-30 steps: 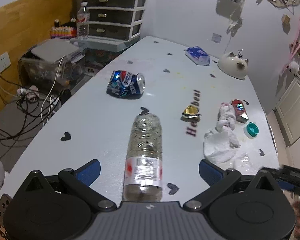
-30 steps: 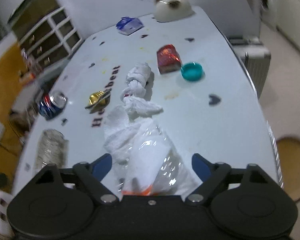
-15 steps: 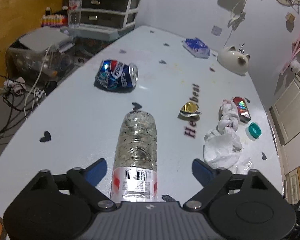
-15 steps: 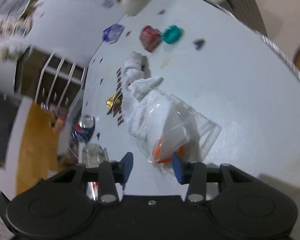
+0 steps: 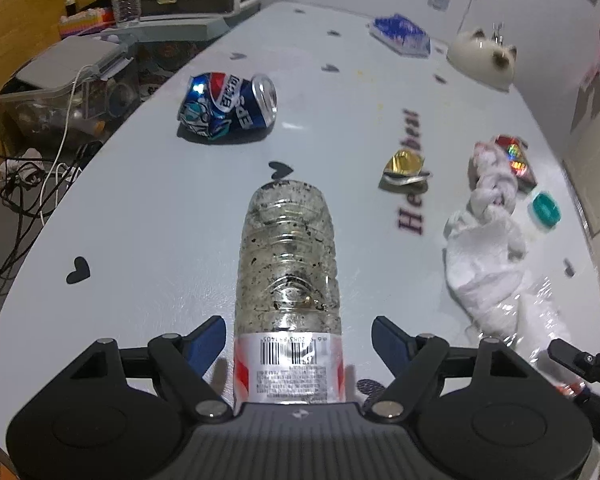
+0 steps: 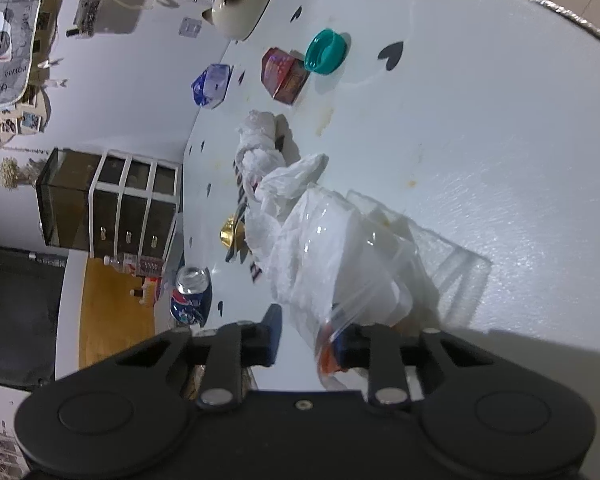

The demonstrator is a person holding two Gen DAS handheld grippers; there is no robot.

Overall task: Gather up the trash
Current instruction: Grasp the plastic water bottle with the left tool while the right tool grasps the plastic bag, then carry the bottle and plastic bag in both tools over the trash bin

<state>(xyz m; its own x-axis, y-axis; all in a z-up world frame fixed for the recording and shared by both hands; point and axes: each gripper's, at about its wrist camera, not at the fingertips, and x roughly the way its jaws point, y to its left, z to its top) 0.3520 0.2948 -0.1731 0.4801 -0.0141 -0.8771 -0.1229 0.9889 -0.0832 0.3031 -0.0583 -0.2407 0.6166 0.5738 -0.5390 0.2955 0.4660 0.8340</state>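
A dirty clear plastic bottle [image 5: 288,280] lies on the white table [image 5: 148,216], its labelled end between the jaws of my left gripper [image 5: 298,344], which is open and not touching it. My right gripper [image 6: 306,334] is closing on the orange-edged mouth of a clear plastic bag [image 6: 356,264], also seen in the left wrist view [image 5: 540,320]; the jaws are narrow but a gap still shows. White crumpled tissue [image 6: 276,184] lies against the bag.
On the table: a crushed Pepsi can [image 5: 228,108], gold foil wrapper [image 5: 404,168], red shiny box [image 5: 514,156], teal cap [image 5: 546,208], blue packet [image 5: 400,34], cat-shaped bowl [image 5: 484,58]. Drawers and cables stand beyond the left edge.
My left gripper moved forward around the bottle's label end. My right gripper rolled sideways and narrowed its jaws on the bag's mouth.
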